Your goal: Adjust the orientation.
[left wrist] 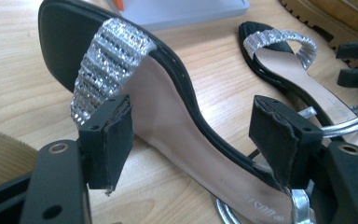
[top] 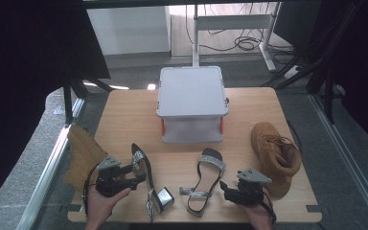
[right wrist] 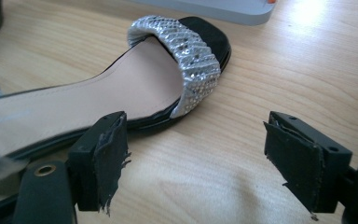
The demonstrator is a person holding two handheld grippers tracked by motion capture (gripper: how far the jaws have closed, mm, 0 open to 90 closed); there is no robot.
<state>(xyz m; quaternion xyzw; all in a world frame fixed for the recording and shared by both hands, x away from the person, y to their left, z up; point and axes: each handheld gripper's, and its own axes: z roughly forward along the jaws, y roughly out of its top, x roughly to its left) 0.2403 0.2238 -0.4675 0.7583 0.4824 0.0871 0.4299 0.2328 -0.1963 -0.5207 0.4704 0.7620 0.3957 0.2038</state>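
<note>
The left gripper (top: 135,181) hangs low over the wooden table (top: 124,120) with its jaws spread wide and nothing pressed between them; in the left gripper view the left sandal (left wrist: 168,135) lies on its side right between the pads, its glittery toe strap (left wrist: 109,60) just ahead of the near pad and the insole running back under the far one. To take it cleanly, the jaws probably want to settle around the narrow waist of the sole behind that strap, closing on the firm edges rather than the soft strap. Beyond the jaws and to their far side sits the grey two-tier stand (top: 191,103), the likely place for the shoes. The right sandal (top: 205,179) rests upright on its sole, just ahead of and beside the right gripper (top: 226,189), whose jaws also stand fully apart and empty; it needs to shift sideways so the sole sits between the pads before closing. Tan boots wait on either outer side, one (top: 81,153) at the left table edge and one (top: 275,155) beyond the right gripper.
</note>
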